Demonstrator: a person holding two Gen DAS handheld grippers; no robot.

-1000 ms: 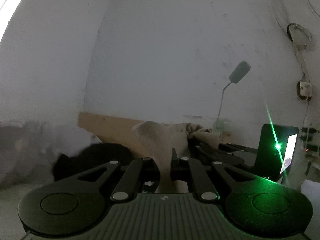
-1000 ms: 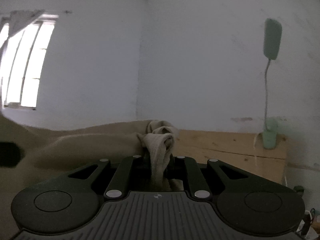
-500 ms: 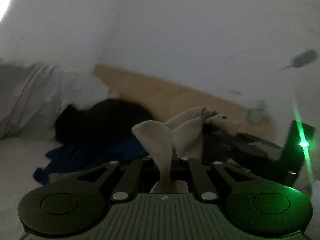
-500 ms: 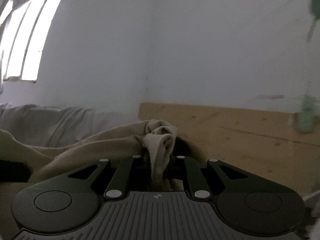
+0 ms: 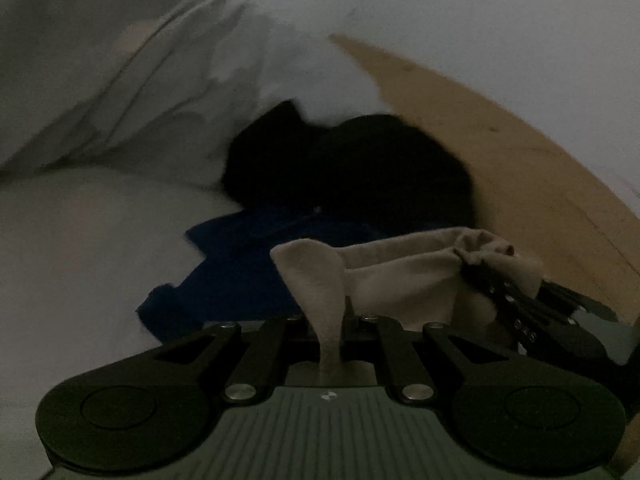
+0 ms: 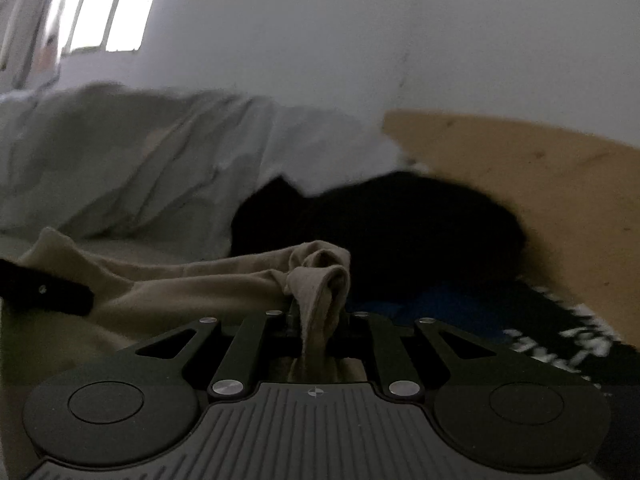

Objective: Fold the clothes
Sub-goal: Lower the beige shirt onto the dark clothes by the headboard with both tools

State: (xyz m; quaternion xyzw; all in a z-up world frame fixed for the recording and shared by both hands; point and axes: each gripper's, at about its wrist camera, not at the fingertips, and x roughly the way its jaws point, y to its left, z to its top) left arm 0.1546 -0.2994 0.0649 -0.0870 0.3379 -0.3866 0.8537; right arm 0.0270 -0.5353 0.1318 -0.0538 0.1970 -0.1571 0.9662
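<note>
Two black two-finger grippers are each pinching the same beige, soft knit garment (image 5: 404, 276), one at either end of a bunched edge. Going from the left, the left gripper (image 5: 329, 322) is pointing forward and slightly downward over the bed, its jaws pressed together on a flap of the beige cloth that is standing up between them and flaring out above the tips. From that flap the cloth is stretching away to the tool's right, where the right gripper (image 5: 520, 312) is coming into sight as a dark linkage biting the gathered far end. In the right wrist view the right gripper (image 6: 318, 316) is levelled much the same way, its jaws clamped on a rolled wad of the beige garment (image 6: 192, 288), and the rest of the cloth is trailing off to that tool's left and below it.

Ahead of both tools a crumpled blue cloth (image 5: 248, 264) is lying on the pale bedsheet (image 5: 80, 248), with a black heap of fabric (image 5: 360, 168) just beyond it and rumpled white bedding (image 5: 132, 92) to the front left. A tan wooden board (image 5: 516, 160) is running along the wall at the front right.

Both views are dim and smeared. A dark fabric with white lettering (image 6: 572, 340) is sitting at the right tool's right, its print unreadable. The fingertips themselves are being hidden by cloth.
</note>
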